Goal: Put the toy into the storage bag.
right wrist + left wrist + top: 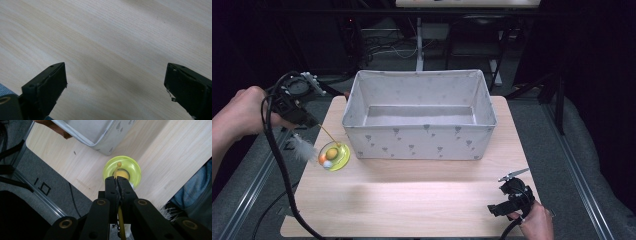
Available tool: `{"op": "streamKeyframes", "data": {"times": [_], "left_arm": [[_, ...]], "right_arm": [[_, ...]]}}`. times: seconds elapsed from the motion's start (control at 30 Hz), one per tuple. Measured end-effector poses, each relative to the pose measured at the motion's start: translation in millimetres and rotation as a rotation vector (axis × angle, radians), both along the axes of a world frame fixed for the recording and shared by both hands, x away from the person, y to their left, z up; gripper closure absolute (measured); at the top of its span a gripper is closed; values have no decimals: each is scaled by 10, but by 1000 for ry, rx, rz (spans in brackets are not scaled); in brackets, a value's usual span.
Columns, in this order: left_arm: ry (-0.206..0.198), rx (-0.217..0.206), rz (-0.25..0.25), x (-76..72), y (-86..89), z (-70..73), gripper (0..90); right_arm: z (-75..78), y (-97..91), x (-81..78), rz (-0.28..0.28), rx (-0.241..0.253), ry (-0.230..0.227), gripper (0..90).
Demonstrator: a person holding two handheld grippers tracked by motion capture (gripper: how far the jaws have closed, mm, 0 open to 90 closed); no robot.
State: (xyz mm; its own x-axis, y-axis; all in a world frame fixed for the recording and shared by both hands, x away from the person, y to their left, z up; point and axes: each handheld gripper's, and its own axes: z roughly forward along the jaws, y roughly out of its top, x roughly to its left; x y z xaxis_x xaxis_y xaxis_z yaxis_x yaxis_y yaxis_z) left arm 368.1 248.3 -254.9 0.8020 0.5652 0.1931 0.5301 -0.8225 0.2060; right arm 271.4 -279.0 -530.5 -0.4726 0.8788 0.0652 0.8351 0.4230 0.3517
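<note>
Pinching the thin yellow wand (pixel 120 216) tight in its closed jaws, the left gripper (pixel 116 181) dangles the toy (pixel 333 155) just over the table (pixel 412 200) beside the bin (pixel 419 135), so lift it steadily clear of the rim, right gripper (pixel 115 82) open and empty.

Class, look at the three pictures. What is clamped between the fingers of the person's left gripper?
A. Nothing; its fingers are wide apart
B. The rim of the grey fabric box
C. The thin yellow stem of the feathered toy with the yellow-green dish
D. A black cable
C: in the left gripper view the left gripper has its fingers shut on the yellow stem, with the yellow-green dish just beyond.
</note>
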Motion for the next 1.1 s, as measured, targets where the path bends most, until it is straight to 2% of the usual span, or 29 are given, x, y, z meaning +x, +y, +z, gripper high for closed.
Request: {"op": "streamKeyframes", "data": {"times": [0.2, 0.23, 0.6, 0.73, 0.77, 0.87, 0.9, 1.1], "left_arm": [[-20, 11, 0, 0, -5, 126, 879], [-30, 11, -1, -4, -11, 147, 879], [-53, 32, -7, 8, -79, 362, 879], [-66, 38, -8, 14, -98, 447, 878], [-69, 37, -9, 13, -103, 469, 878], [-83, 35, -8, 14, -116, 528, 878], [-84, 35, -9, 16, -119, 548, 878], [-98, 40, -8, 25, -139, 653, 878]], "right_arm": [[-7, 9, -2, -8, 16, -1, 40], [-5, 6, -1, -6, 2, -3, 40], [-2, 5, 1, -3, 4, 2, 40], [-9, 15, -3, -13, 23, 1, 40], [-5, 9, -1, -8, 2, 1, 41], [-6, 12, -3, -10, 18, 3, 41], [-4, 9, -2, -7, 3, 2, 41], [0, 6, -1, -3, 2, 6, 42]]}}
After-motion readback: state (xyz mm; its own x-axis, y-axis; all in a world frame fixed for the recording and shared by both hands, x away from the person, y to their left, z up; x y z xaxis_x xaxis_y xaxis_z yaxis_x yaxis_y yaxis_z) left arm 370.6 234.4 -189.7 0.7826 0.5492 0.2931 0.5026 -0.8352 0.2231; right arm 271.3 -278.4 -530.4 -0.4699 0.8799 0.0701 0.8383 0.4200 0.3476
